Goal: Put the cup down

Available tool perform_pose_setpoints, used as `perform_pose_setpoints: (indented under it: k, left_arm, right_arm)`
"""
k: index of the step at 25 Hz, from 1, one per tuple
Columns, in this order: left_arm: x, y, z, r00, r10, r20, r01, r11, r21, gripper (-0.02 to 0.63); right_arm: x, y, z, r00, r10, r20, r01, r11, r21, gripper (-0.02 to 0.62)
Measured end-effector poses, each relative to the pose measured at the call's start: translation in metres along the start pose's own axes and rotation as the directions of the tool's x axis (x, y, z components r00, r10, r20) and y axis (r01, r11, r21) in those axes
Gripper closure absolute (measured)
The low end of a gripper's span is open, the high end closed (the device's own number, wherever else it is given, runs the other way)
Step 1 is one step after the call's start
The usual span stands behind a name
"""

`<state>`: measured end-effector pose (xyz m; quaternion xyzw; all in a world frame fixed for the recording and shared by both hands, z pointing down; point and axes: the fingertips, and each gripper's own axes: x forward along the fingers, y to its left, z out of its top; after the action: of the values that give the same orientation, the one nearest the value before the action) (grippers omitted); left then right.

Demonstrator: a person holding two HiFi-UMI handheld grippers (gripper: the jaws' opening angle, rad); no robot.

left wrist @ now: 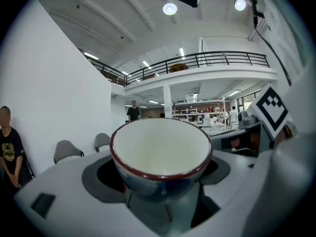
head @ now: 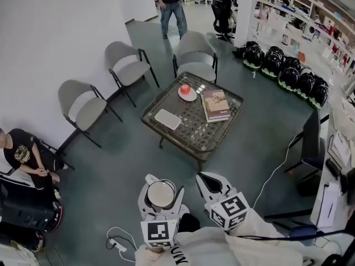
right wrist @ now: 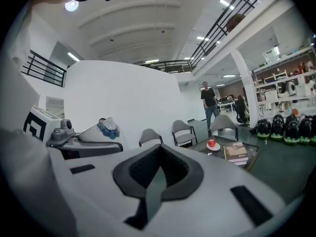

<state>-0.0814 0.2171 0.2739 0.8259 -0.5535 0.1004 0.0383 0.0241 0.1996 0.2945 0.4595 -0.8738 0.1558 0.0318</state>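
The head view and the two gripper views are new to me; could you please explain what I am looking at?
A person holds a two-jaw gripper in each hand; there is no robot arm. The head view looks down from the person's head; each gripper view looks along that gripper's own jaws. The left gripper is closed on an empty white cup with a dark red rim. The right gripper is shut and holds nothing. Ahead stands a glass table bearing stacked books, a white plate with something red on it, and a flat white item.
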Motion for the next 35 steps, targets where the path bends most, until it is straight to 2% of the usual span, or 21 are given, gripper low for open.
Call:
perform_pose_setpoints:
  k: [16,29,35]
  left_arm:
    - [0.061,0.117,0.004,0.996,-0.084,-0.001,0.084,0.996,0.003,0.190]
    - [0.094,0.141,-0.008,0.992,-0.125,-0.014,0.125,0.992,-0.006,0.190]
    - [0.113,0.142,-0.006,0.991,-0.134,-0.016,0.134,0.991,0.000,0.190]
  right_arm:
    - [0.126,0.017,0.023,0.997,-0.083,-0.004,0.083,0.997,0.006,0.591]
    - [0.146,-0.002,0.022,0.985,-0.174,-0.016,0.174,0.985,0.015,0.591]
    - [0.158,-0.016,0.023,0.984,-0.178,-0.011,0.178,0.984,0.027,0.591]
